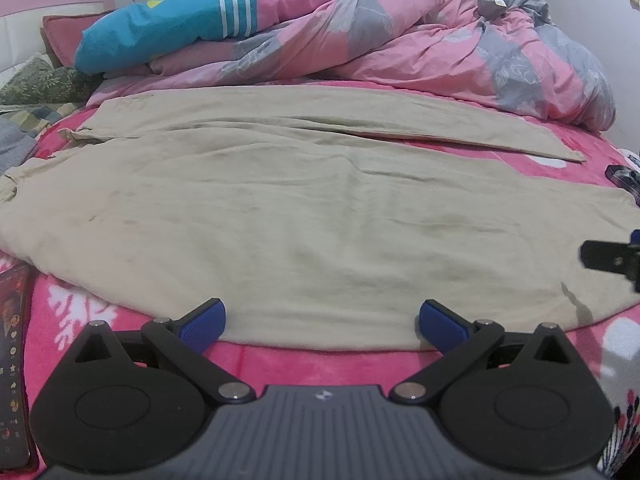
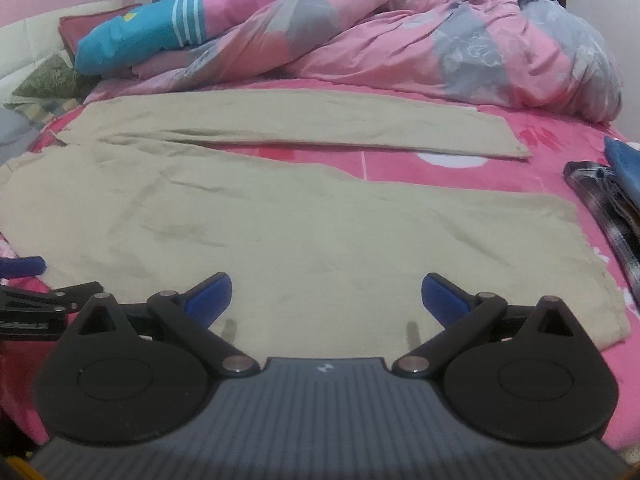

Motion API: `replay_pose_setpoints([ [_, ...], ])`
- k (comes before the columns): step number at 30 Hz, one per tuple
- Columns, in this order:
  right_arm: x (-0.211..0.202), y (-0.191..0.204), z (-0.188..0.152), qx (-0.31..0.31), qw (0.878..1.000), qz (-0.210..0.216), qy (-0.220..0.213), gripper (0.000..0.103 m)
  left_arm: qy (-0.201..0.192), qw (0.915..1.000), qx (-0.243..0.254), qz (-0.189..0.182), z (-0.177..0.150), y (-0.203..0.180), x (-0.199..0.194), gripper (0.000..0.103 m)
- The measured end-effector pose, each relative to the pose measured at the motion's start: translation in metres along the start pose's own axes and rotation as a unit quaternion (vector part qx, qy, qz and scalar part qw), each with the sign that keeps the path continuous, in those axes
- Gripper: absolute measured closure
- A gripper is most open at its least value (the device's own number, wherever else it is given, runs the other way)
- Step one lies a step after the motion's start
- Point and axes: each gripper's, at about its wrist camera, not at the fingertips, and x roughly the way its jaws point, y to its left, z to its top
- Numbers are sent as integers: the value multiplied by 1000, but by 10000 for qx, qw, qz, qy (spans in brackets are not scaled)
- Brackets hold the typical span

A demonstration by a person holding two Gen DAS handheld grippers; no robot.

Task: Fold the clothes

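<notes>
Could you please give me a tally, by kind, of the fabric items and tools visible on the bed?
Beige trousers: 1
Pink and grey duvet: 1
Blue striped pillow: 1
Folded clothes, plaid and blue: 2
Tools, left tool and right tool, both open: 2
Total: 7

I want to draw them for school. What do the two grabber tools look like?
Both look the same. The left tool and right tool each have two black jointed arms with silver round pins, tipped with bumpy blue pads. Behind sit two big black discs and a ribbed grey body with a tiny white logo. No cables or sleeves show.
</notes>
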Motion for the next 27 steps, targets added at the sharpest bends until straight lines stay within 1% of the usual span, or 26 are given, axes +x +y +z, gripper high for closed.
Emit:
replay_pose_setpoints([
  [5,19,3,-11,-44,9998,-21,206,1,26,10000,3,-5,0,0,0,0],
  [8,21,6,-18,-59,9999,-44,151,1,68,10000,-5,-1,1,-1,0,0],
  [27,21,2,-26,2,10000,-28,42,1,361,9992,-44,152,8,-5,2,0],
])
